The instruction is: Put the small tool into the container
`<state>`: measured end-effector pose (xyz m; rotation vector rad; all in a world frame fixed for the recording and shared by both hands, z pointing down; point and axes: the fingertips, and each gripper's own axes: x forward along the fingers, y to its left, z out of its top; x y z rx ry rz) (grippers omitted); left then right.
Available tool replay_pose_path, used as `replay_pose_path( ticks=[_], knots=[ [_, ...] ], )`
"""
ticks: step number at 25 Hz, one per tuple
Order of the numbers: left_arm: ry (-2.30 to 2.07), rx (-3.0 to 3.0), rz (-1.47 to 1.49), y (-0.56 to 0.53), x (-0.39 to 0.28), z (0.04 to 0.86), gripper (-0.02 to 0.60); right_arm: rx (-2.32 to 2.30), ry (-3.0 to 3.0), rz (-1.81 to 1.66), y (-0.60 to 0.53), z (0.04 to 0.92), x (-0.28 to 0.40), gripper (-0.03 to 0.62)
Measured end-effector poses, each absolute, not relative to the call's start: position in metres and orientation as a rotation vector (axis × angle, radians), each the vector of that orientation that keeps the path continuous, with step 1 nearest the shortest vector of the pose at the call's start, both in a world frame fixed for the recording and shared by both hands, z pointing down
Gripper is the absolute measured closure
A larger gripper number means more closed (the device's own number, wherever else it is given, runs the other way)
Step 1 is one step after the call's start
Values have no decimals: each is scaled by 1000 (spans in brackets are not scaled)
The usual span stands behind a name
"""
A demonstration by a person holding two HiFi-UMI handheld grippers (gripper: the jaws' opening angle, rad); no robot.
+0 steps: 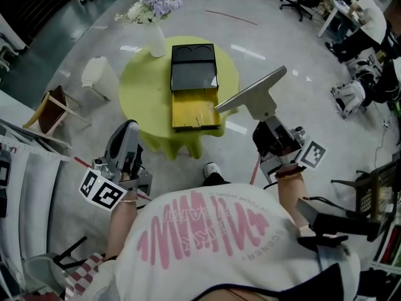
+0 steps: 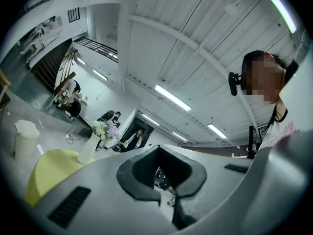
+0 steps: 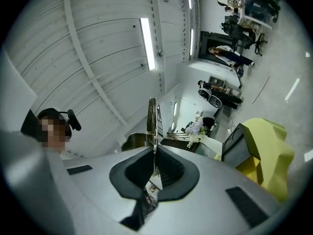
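Note:
The small tool (image 1: 249, 94) is a flat metal scraper with a wide blade. My right gripper (image 1: 266, 115) is shut on its handle and holds it up in the air, the blade hanging just right of the container's near corner. In the right gripper view the tool (image 3: 152, 124) shows edge-on, sticking up from the closed right gripper (image 3: 154, 168). The container (image 1: 194, 102) is an open box with a yellow tray and a black lid, lying on the round yellow-green table (image 1: 141, 86). My left gripper (image 1: 128, 130) points upward at the table's near left, shut with nothing in it; the left gripper (image 2: 161, 192) looks at the ceiling.
A white vase of flowers (image 1: 155, 24) stands at the table's far left edge. A white bin (image 1: 100, 77) and a wooden chair (image 1: 53, 108) stand on the floor to the left. People sit at desks (image 1: 357, 17) at the far right.

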<state>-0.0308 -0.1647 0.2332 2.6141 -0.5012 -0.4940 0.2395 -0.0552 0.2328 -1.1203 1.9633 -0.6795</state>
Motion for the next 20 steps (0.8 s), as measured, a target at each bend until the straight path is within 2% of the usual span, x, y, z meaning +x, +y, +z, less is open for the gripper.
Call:
replay_pose_path(
  ticks=[7,20],
  knots=[
    [-621,2551,-443,-214,-8,255,574,-1079,2010,-750,-122,245,264,588],
    [-819,2478,-375,-232,-32,302,574,-1036,2071,-936,-182,300,252,588]
  ],
)
